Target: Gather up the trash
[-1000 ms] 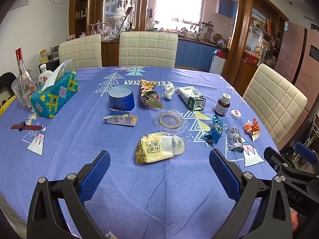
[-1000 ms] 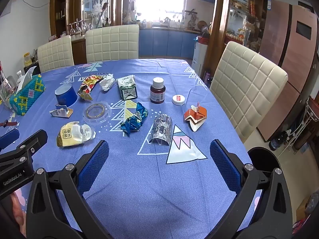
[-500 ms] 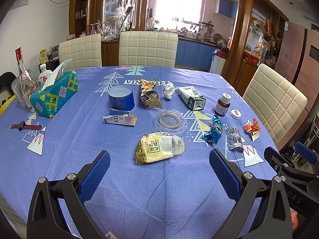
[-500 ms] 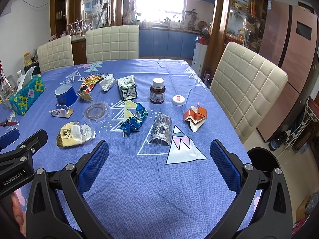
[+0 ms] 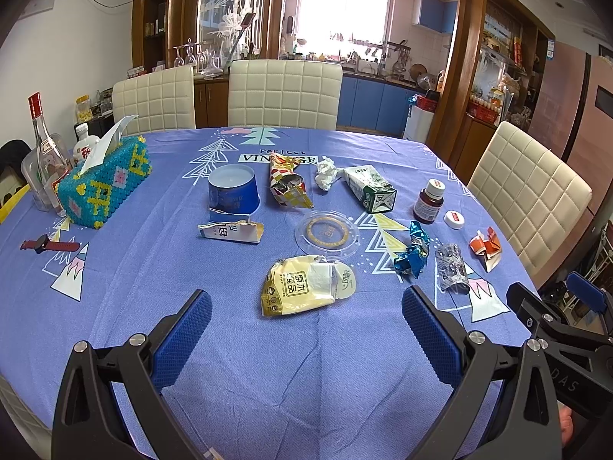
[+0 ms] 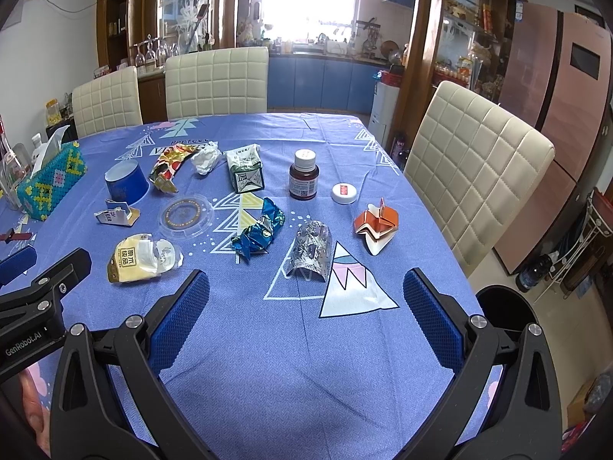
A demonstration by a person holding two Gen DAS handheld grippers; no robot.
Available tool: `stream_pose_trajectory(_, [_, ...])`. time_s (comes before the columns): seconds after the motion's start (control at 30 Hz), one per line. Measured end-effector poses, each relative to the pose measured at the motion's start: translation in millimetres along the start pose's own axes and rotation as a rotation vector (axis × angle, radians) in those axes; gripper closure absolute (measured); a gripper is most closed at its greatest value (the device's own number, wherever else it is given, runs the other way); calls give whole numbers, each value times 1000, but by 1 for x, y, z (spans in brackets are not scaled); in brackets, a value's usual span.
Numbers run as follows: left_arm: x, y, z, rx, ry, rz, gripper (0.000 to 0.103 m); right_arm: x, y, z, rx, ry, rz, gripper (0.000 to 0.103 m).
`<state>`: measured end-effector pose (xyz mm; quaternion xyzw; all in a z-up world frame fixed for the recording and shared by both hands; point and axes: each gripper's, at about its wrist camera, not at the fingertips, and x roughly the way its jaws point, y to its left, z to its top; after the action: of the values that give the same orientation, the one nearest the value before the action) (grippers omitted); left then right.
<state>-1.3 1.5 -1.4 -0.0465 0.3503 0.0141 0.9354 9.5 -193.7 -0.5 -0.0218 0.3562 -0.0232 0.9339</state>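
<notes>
Crinkled foil wrapper (image 6: 311, 250) arched on woven blue tablecloth (image 6: 291, 345); both tongs agape.

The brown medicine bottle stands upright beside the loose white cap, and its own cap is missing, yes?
Not quite. The brown medicine bottle stands upright beside the loose white cap, but its own white cap is on, as the right wrist view shows.
</notes>
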Motion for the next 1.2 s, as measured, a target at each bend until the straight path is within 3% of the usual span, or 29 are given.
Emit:
stream_pose_trajectory(0.13, [10,2,1,-4,17,-3,6,17,-3,-2,4,-13,14,3])
stream_pose_trajectory(0.33, [59,9,-3,-8,116,-17,6,67,-12,-5,30,81,33,3])
stream_pose_trajectory(0.57, [107,11,-2,-15,198,16,6,114,-8,-3,17,168,56,3])
stream_pose_trajectory(0.8, [136,6,2,-17,248,62,7,133,1,9,-32,169,33,3])
stream_pose_trajectory(0.83, [138,8,2,-22,244,70,9,135,1,11,-37,169,28,3])
stream_pose_trajectory(0.9, [140,10,1,-36,252,50,53,139,0,13,-45,175,29,3])
stream_pose_trajectory(0.93, [142,13,1,-53,265,31,53,142,0,14,-46,180,36,3])
stream_pose_trajectory(1.0, [140,17,2,-70,253,12,64,146,-2,14,-44,192,47,3])
stream_pose_trajectory(1.13, [132,18,6,-75,214,-3,74,158,-3,15,-47,208,34,4])
stream_pose_trajectory(1.2, [129,16,9,-74,200,-9,76,165,-7,15,-31,222,35,15])
